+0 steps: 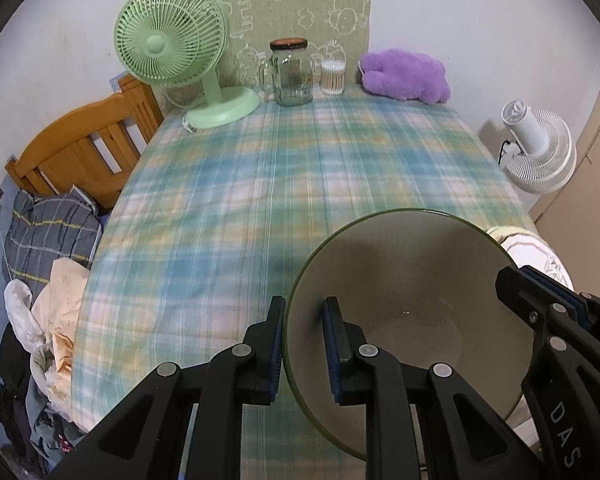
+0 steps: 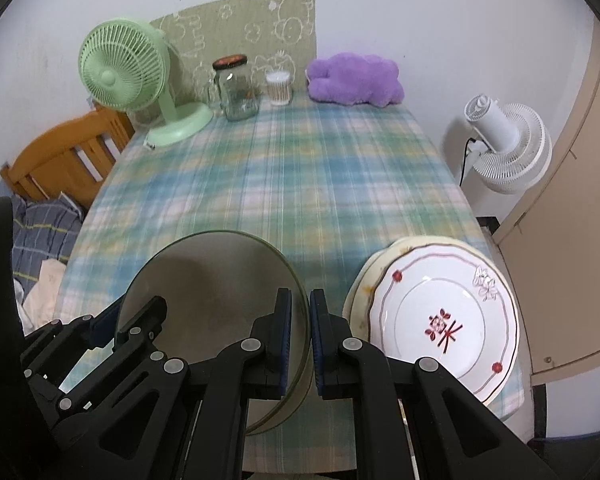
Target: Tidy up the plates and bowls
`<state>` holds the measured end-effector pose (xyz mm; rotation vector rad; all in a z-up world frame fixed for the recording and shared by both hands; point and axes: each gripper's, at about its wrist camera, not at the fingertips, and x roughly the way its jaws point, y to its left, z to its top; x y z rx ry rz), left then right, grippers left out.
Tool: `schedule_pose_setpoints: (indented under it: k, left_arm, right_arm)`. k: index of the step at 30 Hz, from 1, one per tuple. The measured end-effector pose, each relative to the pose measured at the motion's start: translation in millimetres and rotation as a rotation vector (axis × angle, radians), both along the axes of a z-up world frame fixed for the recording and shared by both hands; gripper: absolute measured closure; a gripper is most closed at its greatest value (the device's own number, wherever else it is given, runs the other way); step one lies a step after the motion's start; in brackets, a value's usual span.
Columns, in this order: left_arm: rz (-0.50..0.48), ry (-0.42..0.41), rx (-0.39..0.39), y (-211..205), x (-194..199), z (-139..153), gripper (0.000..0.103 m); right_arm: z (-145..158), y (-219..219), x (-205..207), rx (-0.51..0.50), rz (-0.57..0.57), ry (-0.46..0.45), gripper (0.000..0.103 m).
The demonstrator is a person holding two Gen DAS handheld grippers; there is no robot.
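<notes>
Both the left tongs (image 1: pixel 303 350) and right tongs (image 2: pixel 300 342) pinched opposite rims of a green bowl (image 1: pixel 412 308) above the counter (image 1: pixel 260 184), where uneven tension could tip it onto nearby plates (image 2: pixel 440 320).

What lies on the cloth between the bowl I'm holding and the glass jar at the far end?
Nothing: between the bowl and the glass jar there is only bare plaid tablecloth. Both wrist views show it.

free: tablecloth (image 2: pixel 292 184) middle | blocked: far-edge jar (image 2: pixel 238 88), fan (image 2: pixel 124 76); plates (image 2: pixel 440 320) right, seemingly stacked
</notes>
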<state>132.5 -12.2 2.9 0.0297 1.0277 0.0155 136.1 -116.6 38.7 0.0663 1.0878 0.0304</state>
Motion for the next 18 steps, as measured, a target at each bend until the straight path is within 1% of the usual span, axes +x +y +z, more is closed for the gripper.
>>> schedule_pose_setpoints:
  k: [11,16,18]
  left_arm:
    - [-0.005,0.038,0.018,4.4,-2.1,-19.9,0.087]
    - [-0.017,0.066,0.016,-0.5,-0.9,-30.8,0.087]
    - [-0.027,0.055,0.029,-4.5,-1.3,-31.3,0.087]
  right_arm:
    - [-19.8,8.6,-2.0,-0.021,0.028,0.064,0.090]
    - [-29.7,6.2,-2.1,-0.028,0.020,0.091,0.090]
    - [-32.9,3.8,-2.9,-0.032,0.015,0.094,0.090]
